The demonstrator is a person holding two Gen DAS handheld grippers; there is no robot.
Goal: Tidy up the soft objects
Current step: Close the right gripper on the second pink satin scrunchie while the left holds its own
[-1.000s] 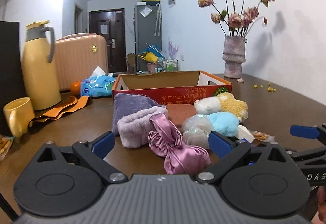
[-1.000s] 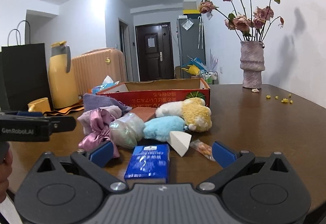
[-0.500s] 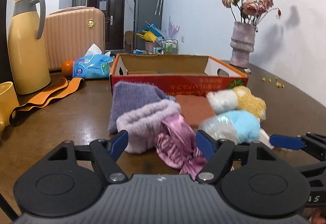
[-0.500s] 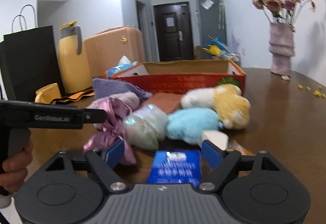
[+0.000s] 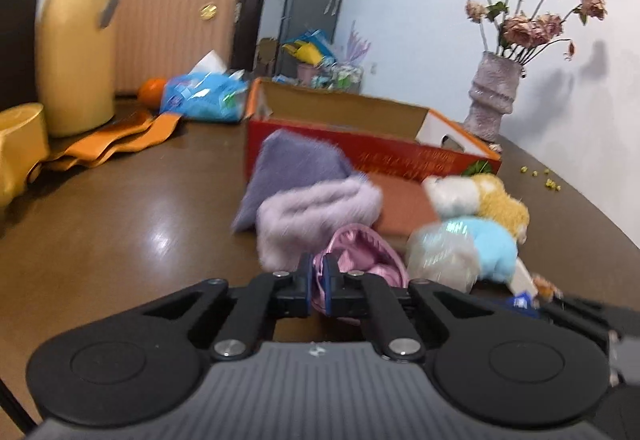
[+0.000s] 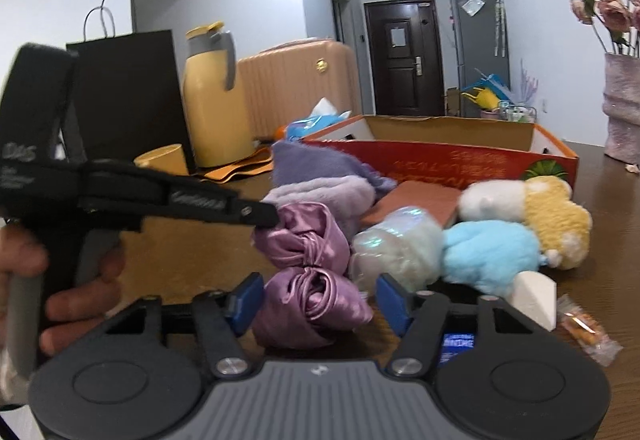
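Observation:
A pink satin cloth bundle lies at the near edge of a pile of soft things on the brown table. My left gripper is shut on its upper fold; in the right wrist view the left gripper comes in from the left, held by a hand. My right gripper has the bundle's lower lobe between its blue pads, its jaws closing, and the right pad stands just off the cloth. Behind lie a lilac fluffy cloth, a purple one, a blue plush and a yellow-white plush.
An open red cardboard box stands behind the pile. A white wedge sponge, a snack wrapper and a blue packet lie at the near right. A yellow jug, mug and vase stand around.
Both grippers moved forward onto the pink satin bundle, the right one shifting left off the blue packet. The left jaws shut on the cloth; the right jaws narrowed around it.

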